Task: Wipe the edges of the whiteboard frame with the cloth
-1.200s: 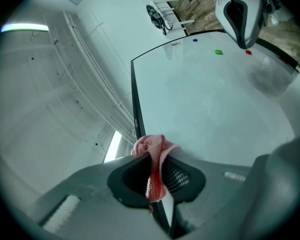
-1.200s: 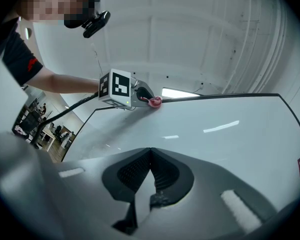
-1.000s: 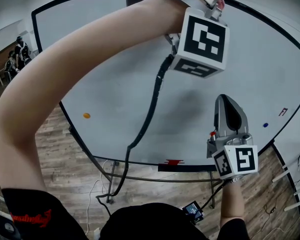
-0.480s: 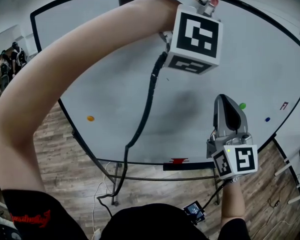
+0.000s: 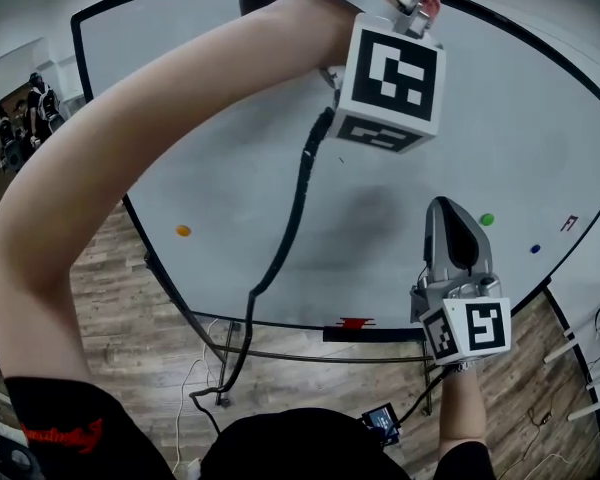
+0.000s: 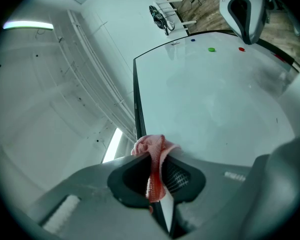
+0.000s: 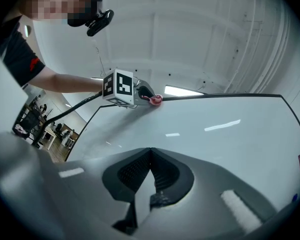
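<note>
Before the whiteboard (image 5: 230, 148), bounded by its black frame (image 6: 136, 99), the right gripper (image 7: 150, 156) hangs low, jaws closed on nothing, and the left gripper (image 6: 155, 171) reaches the upper frame edge, jaws clamped on the pink cloth (image 6: 151, 149) touching that edge.

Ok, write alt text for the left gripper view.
The left tool, jaws shut on a pink cloth, holds it at the black frame of a whiteboard. Small coloured dots and the right tool show at the board's far end.
</note>
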Tool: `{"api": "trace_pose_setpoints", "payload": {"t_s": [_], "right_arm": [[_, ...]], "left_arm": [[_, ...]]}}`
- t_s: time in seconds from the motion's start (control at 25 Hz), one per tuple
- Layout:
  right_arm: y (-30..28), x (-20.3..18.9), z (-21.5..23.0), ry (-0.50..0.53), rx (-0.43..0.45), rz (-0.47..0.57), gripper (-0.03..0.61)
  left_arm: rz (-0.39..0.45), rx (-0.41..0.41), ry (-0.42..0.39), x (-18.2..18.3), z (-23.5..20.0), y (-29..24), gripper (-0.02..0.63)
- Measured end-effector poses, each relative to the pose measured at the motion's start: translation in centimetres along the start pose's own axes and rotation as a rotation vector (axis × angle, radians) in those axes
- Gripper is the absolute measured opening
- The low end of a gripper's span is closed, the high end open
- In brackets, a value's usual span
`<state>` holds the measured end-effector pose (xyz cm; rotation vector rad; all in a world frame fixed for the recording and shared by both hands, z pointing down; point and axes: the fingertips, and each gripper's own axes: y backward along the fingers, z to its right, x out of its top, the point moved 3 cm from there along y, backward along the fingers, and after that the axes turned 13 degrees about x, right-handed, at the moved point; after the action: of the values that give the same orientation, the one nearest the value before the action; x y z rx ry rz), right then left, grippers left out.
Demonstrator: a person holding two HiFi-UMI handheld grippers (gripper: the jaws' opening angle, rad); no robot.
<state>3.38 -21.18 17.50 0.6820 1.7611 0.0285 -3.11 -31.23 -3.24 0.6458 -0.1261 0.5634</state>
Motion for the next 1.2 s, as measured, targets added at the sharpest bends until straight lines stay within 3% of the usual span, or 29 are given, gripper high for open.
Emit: {"api": "trace_pose_setpoints", "payload": {"t_s": [0.6,0.96,1.2], "right_arm": [[-2.0,0.9,-0.2,0.015,0.145,0.049,0.002],[-2.5,0.7,-1.2,0.033,0.143,0.063,0.002],[-3.3,0.4,-2.5,0.015,0.116,0.054,0.002]], "left_arm": [[-0.048,-0.011,-0.012,-1.0,0.0,0.1,0.048],[-0.067,-0.036,-0.034,-1.2,0.1,0.2,0.048],[-0.03,-0.041,-0.023,-0.7,0.1,0.4,0.048]]}}
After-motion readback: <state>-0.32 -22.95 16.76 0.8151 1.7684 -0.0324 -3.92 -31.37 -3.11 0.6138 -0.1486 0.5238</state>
